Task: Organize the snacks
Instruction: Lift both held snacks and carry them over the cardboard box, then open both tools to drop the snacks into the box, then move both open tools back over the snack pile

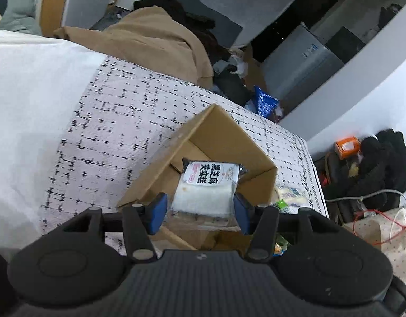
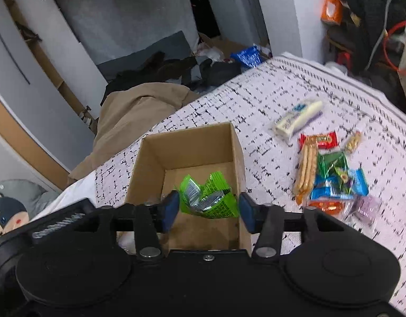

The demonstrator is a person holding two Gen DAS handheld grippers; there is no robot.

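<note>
Looking like a lived-in home bedroom: bed point(image 2: 295, 92) under a white, black-flecked cover, tan coat point(image 1: 150, 42) slumping over its far edge, clothes point(image 2: 171, 66) lying about the floor, closet doors point(image 2: 39, 84) standing behind.

Green packet point(image 2: 207, 196) over open box point(image 2: 187, 145)

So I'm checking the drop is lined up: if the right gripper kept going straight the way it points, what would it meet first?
The green snack packet between its open fingers, then probably the floor of the cardboard box; depth is unclear.
</note>
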